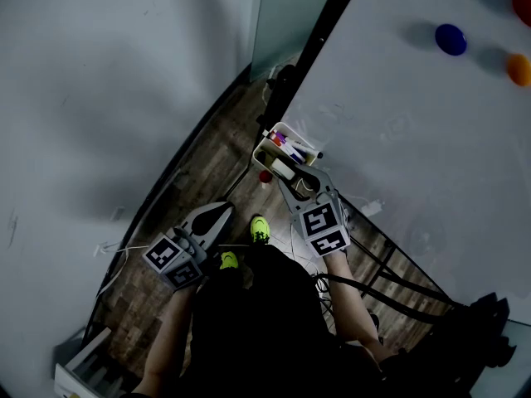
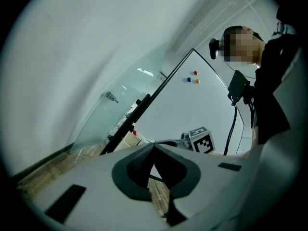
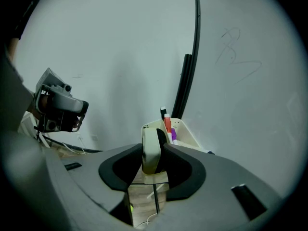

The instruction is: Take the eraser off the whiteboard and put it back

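A cream eraser (image 3: 149,149) with a dark felt side stands on edge between the jaws of my right gripper (image 3: 154,154), which is shut on it. In the head view this right gripper (image 1: 290,177) holds the eraser (image 1: 283,170) just at the small white tray (image 1: 262,159) fixed at the whiteboard's (image 1: 415,131) lower corner. The tray (image 3: 187,137) holds red and purple markers (image 3: 167,124). My left gripper (image 1: 222,215) hangs lower left, away from the board, jaws together with nothing in them. Its tips (image 2: 153,146) meet in the left gripper view.
Blue (image 1: 450,39), orange (image 1: 519,69) and red (image 1: 523,3) magnets stick on the whiteboard at the upper right. A black frame post (image 1: 311,52) runs along the board's edge beside a glass panel (image 1: 286,11). Cables (image 1: 390,284) cross the wooden floor below.
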`<action>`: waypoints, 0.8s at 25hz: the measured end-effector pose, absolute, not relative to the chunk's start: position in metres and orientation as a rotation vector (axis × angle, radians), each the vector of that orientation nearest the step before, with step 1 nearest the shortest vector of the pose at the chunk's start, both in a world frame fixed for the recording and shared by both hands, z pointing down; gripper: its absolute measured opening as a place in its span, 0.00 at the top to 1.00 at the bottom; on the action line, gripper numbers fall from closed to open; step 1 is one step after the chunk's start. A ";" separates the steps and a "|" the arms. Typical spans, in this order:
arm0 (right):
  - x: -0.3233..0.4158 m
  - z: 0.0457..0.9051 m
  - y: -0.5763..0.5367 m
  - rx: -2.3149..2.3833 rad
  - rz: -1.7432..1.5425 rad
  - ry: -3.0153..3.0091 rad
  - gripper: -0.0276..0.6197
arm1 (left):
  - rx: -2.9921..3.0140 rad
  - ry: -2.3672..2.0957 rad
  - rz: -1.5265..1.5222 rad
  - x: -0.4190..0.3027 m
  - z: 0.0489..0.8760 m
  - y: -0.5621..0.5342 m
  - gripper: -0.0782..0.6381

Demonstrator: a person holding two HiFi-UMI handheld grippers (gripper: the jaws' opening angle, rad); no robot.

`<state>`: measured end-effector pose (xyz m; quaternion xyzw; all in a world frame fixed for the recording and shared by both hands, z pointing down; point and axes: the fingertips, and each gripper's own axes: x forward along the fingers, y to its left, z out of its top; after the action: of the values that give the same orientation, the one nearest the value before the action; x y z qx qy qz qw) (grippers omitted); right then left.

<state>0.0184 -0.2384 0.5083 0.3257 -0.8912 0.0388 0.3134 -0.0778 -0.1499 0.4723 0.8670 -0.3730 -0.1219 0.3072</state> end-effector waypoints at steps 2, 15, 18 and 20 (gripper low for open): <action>0.018 0.509 -0.239 0.865 0.106 -2.352 0.74 | 2.300 -0.982 -0.319 -0.079 0.474 -0.151 0.88; 0.020 0.511 -0.241 0.898 0.137 -2.338 0.73 | 2.305 -0.957 -0.320 -0.080 0.475 -0.155 0.88; 0.018 0.508 -0.240 0.896 0.138 -2.346 0.71 | 2.301 -0.957 -0.328 -0.081 0.473 -0.155 0.88; 0.018 0.506 -0.240 0.899 0.140 -2.354 0.70 | 2.299 -0.954 -0.333 -0.081 0.472 -0.156 0.88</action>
<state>0.0176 -0.2404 0.5061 0.3393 -0.8886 0.0527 0.3043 -0.0807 -0.1562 0.4722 0.8704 -0.3613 -0.1259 0.3098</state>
